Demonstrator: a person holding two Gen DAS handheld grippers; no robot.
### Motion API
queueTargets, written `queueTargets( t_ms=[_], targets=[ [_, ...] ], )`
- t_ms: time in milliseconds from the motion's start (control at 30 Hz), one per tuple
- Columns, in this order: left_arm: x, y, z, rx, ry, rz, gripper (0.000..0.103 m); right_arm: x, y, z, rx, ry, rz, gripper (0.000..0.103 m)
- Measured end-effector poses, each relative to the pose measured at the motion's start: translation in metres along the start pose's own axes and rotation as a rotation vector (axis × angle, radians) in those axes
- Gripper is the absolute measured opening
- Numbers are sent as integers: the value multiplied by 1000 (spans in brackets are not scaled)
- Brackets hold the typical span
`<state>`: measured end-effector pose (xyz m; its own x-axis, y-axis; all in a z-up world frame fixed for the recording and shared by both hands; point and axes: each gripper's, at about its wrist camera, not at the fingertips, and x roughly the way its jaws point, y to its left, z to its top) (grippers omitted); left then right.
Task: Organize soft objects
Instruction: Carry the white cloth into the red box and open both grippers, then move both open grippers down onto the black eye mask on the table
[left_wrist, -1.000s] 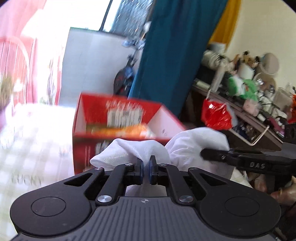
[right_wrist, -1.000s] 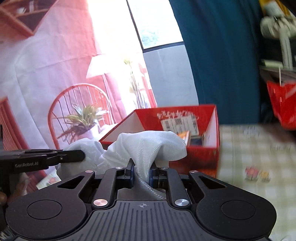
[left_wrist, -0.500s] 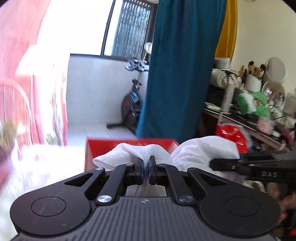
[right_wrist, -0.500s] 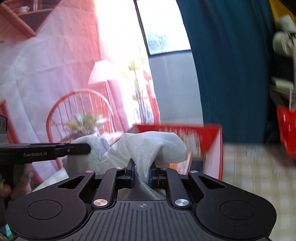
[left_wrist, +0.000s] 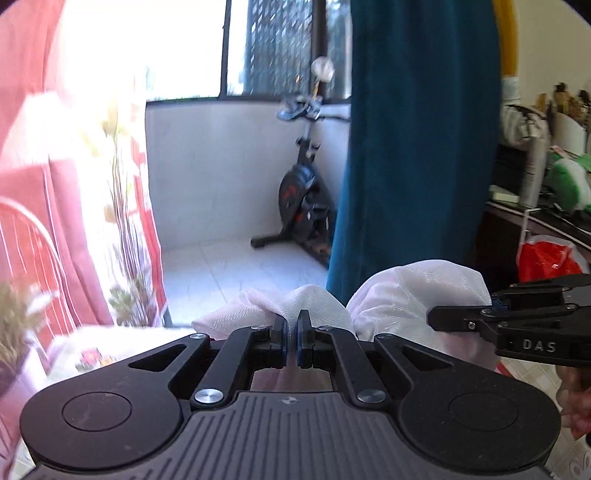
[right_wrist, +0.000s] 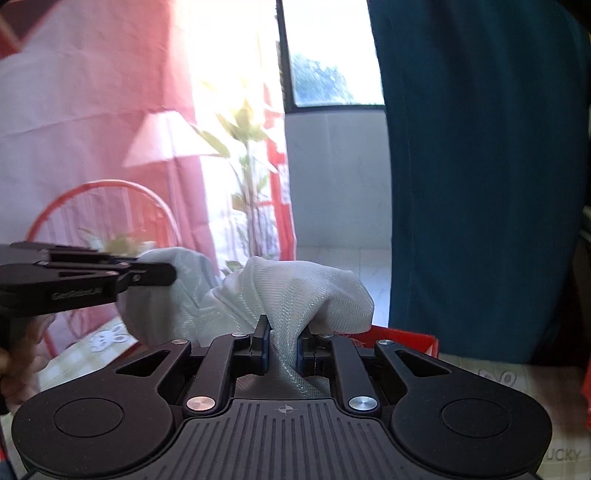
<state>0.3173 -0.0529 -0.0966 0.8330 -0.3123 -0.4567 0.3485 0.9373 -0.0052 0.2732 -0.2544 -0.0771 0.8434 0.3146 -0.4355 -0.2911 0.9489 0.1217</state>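
A white mesh cloth (left_wrist: 417, 295) hangs in the air between my two grippers, bunched into two humps. My left gripper (left_wrist: 291, 334) is shut on one edge of it, the fabric pinched thin between the blue pads. My right gripper (right_wrist: 282, 341) is shut on a thicker fold of the same cloth (right_wrist: 295, 291). In the left wrist view the right gripper (left_wrist: 458, 317) comes in from the right edge, clamped on the cloth's far hump. In the right wrist view the left gripper (right_wrist: 162, 275) enters from the left. A red box (right_wrist: 406, 338) shows only its rim below the cloth.
A teal curtain (left_wrist: 417, 147) hangs ahead, with an exercise bike (left_wrist: 303, 206) on the balcony behind it. A pink curtain (right_wrist: 92, 110), a red wire chair (right_wrist: 103, 206) and a plant stand on the left. A cluttered shelf with a red bag (left_wrist: 546, 258) is on the right. The checked tablecloth (right_wrist: 517, 380) lies below.
Both grippers have lifted and carried the cloth forward. The red box has slid down out of the left wrist view and shows only its rim in the right wrist view. Both grips are unchanged.
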Motion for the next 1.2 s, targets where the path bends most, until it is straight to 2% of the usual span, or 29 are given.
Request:
queueTargets(
  t_ms=[267,400,467,533,567,600,700,900,1000,1200],
  targets=[
    [44,8,-8,-1,155,-10,7,70,-12,-10,35,184,-102,11],
    [50,13,-16,-32,186,33,23,96,-25,-17,172,279,-140,11],
    [47,15,-17,-29,183,42,26,103,-32,-26,234,325,-173,13],
    [43,17,-15,-31,179,43,30,104,-31,-28,233,315,-198,20],
    [39,18,-11,-35,174,46,36,102,-29,-28,216,303,-213,25],
    [35,19,-8,-44,168,53,43,99,-25,-26,200,291,-217,28],
    [20,21,-4,-73,162,52,54,80,-16,-26,165,256,-205,33],
    [-24,7,-9,-47,141,9,58,21,14,-32,88,196,-172,36],
    [-50,-1,-17,-35,136,-10,58,-14,30,-37,69,140,-130,36],
    [-91,-12,-40,-24,142,-60,58,-65,55,-58,45,90,-83,36]
  ],
)
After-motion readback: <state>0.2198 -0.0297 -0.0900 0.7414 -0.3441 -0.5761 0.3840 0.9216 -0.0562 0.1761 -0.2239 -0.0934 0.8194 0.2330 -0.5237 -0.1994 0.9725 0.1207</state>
